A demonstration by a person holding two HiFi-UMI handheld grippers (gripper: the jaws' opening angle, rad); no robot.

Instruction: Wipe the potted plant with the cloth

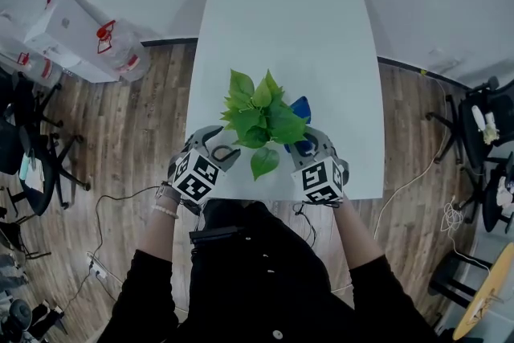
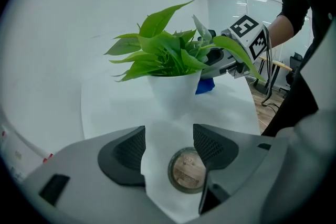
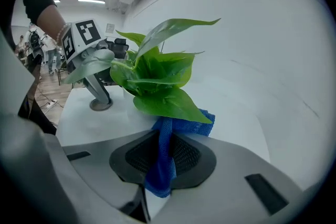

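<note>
We see both forearms reaching up from the lower frame, each gripper tilted down at the near edge of the white rectangular tabletop (image 1: pixel 281 20). The left gripper (image 1: pixel 218 150), left of centre, has its jaws apart and empty. The right gripper (image 1: pixel 312 142) is clamped on a blue woven cloth (image 3: pixel 160 165) just beside the leafy green potted plant (image 1: pixel 257 120) at centre. From above, leaves hide its pot.

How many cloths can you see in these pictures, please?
1. The blue cloth is clamped in the right tool, beside the potted plant on the white table; the leaves could hide another.
</note>
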